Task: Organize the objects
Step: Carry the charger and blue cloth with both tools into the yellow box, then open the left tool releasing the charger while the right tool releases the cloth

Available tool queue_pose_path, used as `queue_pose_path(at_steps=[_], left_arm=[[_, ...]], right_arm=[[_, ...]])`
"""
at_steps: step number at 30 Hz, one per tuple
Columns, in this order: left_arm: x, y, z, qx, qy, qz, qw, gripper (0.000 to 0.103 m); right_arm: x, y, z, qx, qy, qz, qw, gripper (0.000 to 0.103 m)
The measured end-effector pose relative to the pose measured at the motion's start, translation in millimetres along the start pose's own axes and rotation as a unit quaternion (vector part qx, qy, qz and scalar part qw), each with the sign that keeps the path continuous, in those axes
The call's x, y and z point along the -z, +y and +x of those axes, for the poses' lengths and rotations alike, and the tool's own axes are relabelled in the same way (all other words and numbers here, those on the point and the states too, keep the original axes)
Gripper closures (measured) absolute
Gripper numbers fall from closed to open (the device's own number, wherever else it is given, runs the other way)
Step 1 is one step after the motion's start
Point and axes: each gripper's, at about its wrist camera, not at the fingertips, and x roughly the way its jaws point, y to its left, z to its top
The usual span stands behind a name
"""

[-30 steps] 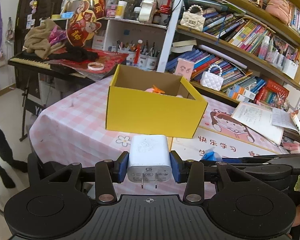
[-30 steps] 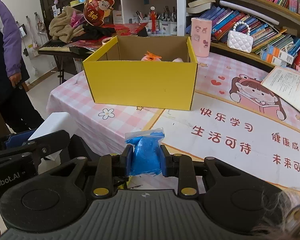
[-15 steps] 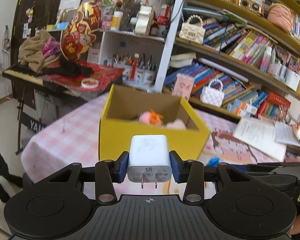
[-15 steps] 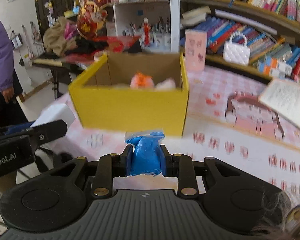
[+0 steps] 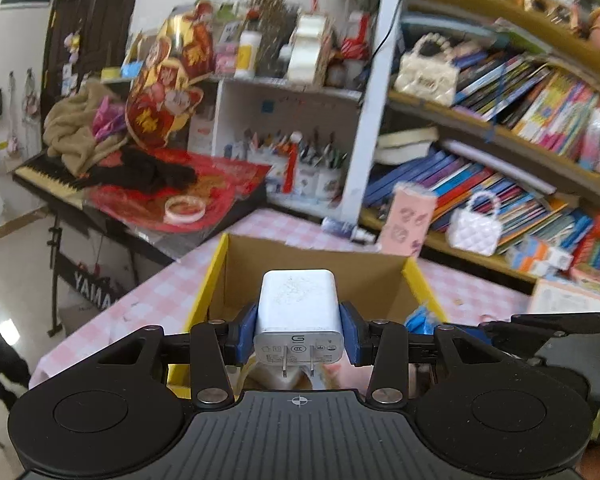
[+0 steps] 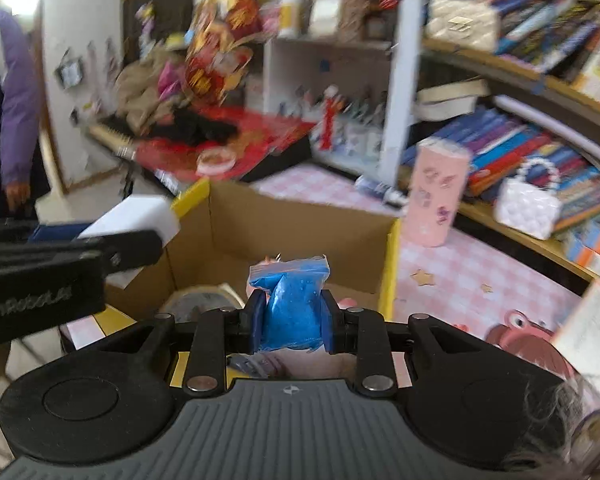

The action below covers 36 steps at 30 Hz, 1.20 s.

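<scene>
My left gripper (image 5: 299, 334) is shut on a white plug charger (image 5: 298, 308), prongs toward the camera, held over the open yellow cardboard box (image 5: 216, 268). My right gripper (image 6: 292, 320) is shut on a blue plastic bag (image 6: 290, 304), also held over the box (image 6: 390, 264). The left gripper and its charger (image 6: 136, 216) show at the left in the right wrist view. Pink and orange soft items lie in the box bottom (image 5: 328, 376), mostly hidden by the grippers.
The box stands on a pink checked tablecloth (image 5: 152, 300). A pink cup (image 6: 438, 196) stands just behind the box on the right. Bookshelves (image 5: 520, 128) run along the back. A keyboard piled with clothes (image 5: 76, 160) stands left. A person in purple (image 6: 8, 100) stands far left.
Both grippers moved forward and up from in front of the box to above its opening, still holding the charger and the blue bag.
</scene>
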Motion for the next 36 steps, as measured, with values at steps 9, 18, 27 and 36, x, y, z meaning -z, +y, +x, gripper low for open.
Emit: queue_pose_path(at_steps=[9,18,27,36], left_arm=[[12.4,-8.1,52.4,-0.043,0.067,0.006,0.9968,0.062],[14.9,-3.5,68.6,-0.059,0.113,-0.015,0.9917,0.062],[13.7,-7.1,41.1,-0.041,0.068,-0.033,0.9963,0.026],[9.0,-21.2,-33.1,-0.004,-0.048,-0.016,0.9987,0.008]], right_arm=[[-0.1,-11.3,66.3,-0.068,0.091,-0.048,0.992,0.077],[-0.4,-14.7,86.6,-0.106,0.117,-0.066,0.985,0.075],[-3.7,-17.2,66.0,-0.097,0.100,-0.061,0.988,0.052],[12.1,-17.4,-20.6,-0.003,-0.006,-0.026,1.000,0.039]])
